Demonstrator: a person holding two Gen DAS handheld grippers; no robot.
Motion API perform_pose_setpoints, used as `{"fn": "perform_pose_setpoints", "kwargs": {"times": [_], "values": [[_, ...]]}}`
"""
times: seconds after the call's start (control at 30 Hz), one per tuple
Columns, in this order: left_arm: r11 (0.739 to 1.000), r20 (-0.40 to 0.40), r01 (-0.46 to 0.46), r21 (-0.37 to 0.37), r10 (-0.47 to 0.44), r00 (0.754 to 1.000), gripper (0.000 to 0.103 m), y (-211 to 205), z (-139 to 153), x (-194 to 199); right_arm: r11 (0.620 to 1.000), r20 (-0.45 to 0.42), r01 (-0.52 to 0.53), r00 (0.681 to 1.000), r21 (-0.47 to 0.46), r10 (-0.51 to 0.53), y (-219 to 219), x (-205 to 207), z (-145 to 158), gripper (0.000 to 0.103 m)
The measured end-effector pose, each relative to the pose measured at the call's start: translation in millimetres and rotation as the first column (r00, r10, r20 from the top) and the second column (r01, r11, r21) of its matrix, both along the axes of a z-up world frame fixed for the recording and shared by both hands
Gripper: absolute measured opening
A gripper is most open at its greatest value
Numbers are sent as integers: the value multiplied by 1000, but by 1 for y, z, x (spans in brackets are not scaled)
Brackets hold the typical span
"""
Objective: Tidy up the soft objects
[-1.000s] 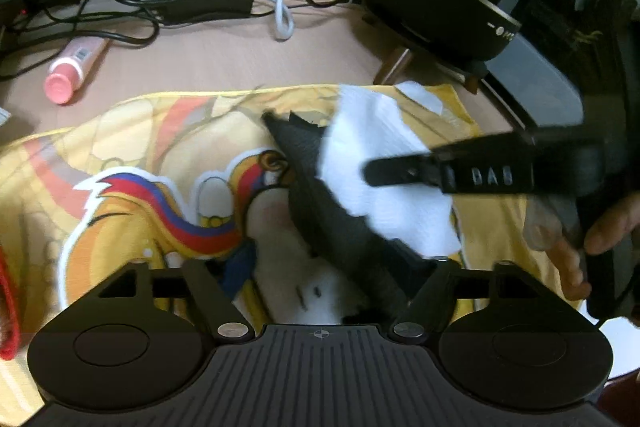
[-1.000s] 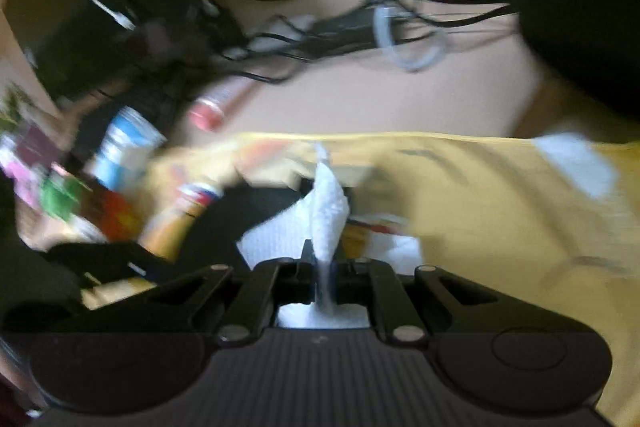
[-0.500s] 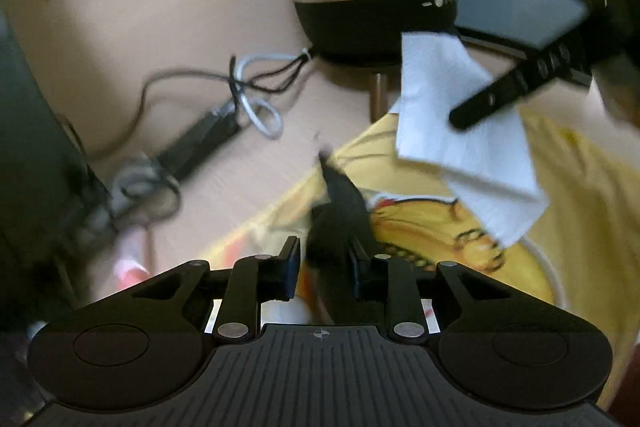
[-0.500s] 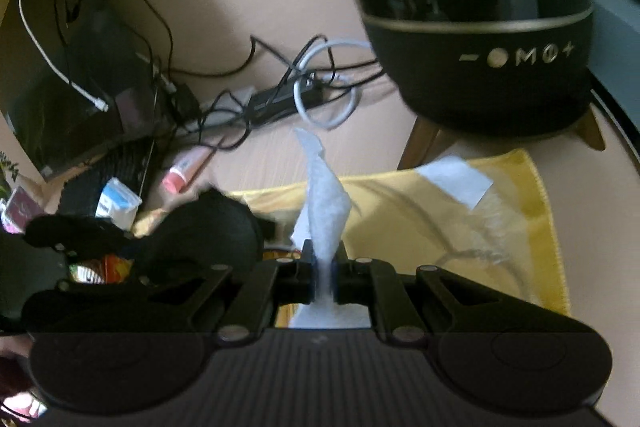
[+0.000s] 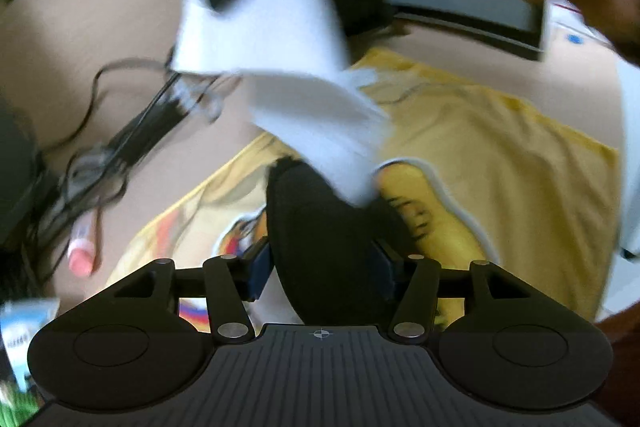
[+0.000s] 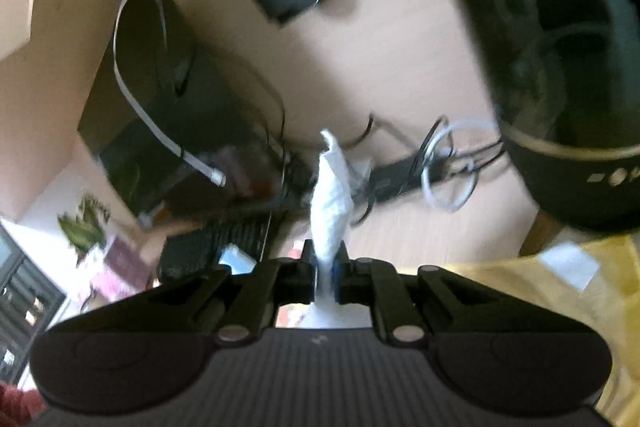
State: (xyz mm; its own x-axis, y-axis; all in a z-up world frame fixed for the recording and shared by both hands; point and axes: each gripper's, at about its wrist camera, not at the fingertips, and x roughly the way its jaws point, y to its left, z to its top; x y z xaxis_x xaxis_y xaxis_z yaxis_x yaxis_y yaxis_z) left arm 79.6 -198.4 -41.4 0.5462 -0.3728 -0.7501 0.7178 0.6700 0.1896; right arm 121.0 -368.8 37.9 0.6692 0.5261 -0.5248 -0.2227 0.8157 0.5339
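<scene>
**Two limp pieces held up, nowhere visible to put them**

The right tongs are clenched on a white tissue. The tissue is pinched at a gathered fold, so one end stands up past the tips and the rest hangs below. In the left view its loose sheet drapes above the yellow cloth that lies spread on the bench.

The tissue is very light and has no stiffness, so it will swing and flap with any quick move. It will probably also tear if the two tongs pull against each other. A bunched fold is the safest place to hold it, not a single edge.

The left tongs have a black cloth between them, and it fills the gap. Their jaws have just been opening, though the pads seem to touch it on both sides, so I judge the grip light. The black cloth looks thicker and springier than the tissue and holds a rounded hump above the tips. It should take a firm squeeze across its middle and is more likely to slip out than to be damaged.

No box, basket or bin shows in either view. The bench carries only cables, a pink tube and dark appliances, and blur hides the finer detail. The yellow cloth looks like the likeliest surface for laying the two pieces down.
</scene>
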Motion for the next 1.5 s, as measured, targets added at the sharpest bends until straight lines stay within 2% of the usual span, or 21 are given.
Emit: {"fn": "perform_pose_setpoints", "kwargs": {"times": [0.1,0.2,0.27,0.37,0.5,0.57,0.67,0.7,0.77,0.8,0.83,0.87,0.93,1.0,1.1,1.17,1.2,1.3,1.37,1.4,1.5], "values": [[998,-21,-43,-38,42,999,66,18,4,9,996,-118,-29,993,-79,20,12,0,-40,13],[997,3,10,-74,-10,1000,78,34,18,-5,985,-224,-38,974,-169,-1,16,-8,-77,13],[993,10,74,-87,-73,997,92,33,24,-17,970,-223,-31,975,-242,-25,13,-16,-84,13],[982,11,174,-76,-173,985,93,14,24,-32,907,-148,8,986,-422,-78,11,-24,-77,13],[969,46,247,21,-247,968,93,-15,6,-40,918,-139,72,981,-389,-135,-10,-25,-65,13],[969,34,241,46,-243,970,93,-20,-7,-33,937,-159,97,975,-336,-158,-21,-26,-64,13],[977,8,209,49,-209,978,93,-18,-19,-15,933,-161,114,971,-343,-178,-27,-32,-64,13],[981,-3,192,41,-192,981,92,-15,-21,-8,933,-165,114,970,-342,-179,-28,-34,-65,13],[990,-41,141,2,-141,989,67,-8,-23,8,933,-174,115,968,-340,-183,-29,-38,-67,13],[994,-58,106,-23,-107,993,60,-4,-23,16,933,-176,117,967,-340,-186,-30,-41,-69,13],[996,-86,64,-68,-70,994,43,2,-20,24,933,-179,119,966,-341,-189,-30,-43,-71,13],[992,-128,20,-126,-37,991,35,10,-14,33,933,-181,123,964,-338,-192,-31,-44,-72,13],[967,-216,-72,-245,18,976,29,28,-2,48,935,-178,131,964,-329,-197,-33,-45,-71,13],[921,-306,-171,-351,61,950,29,48,9,62,937,-169,138,965,-321,-201,-34,-45,-68,13],[801,-466,-376,-466,139,874,29,87,12,82,936,-144,143,970,-322,-198,-35,-40,-62,13],[718,-548,-497,-487,193,814,45,111,4,89,943,-143,139,971,-303,-189,-34,-34,-60,13],[696,-557,-530,-484,223,800,49,120,1,91,948,-148,131,973,-292,-180,-33,-31,-60,13],[675,-522,-597,-434,352,777,48,138,-3,93,944,-177,77,974,-321,-140,-21,-23,-68,15],[647,-541,-629,-432,372,754,54,146,-5,98,926,-198,37,973,-377,-119,-10,-21,-78,37],[638,-552,-637,-432,372,746,56,147,-7,101,918,-206,22,972,-395,-112,-6,-21,-81,42],[666,-539,-622,-411,373,755,66,139,-9,107,890,-215,-26,973,-456,-82,8,-21,-91,47]]}}
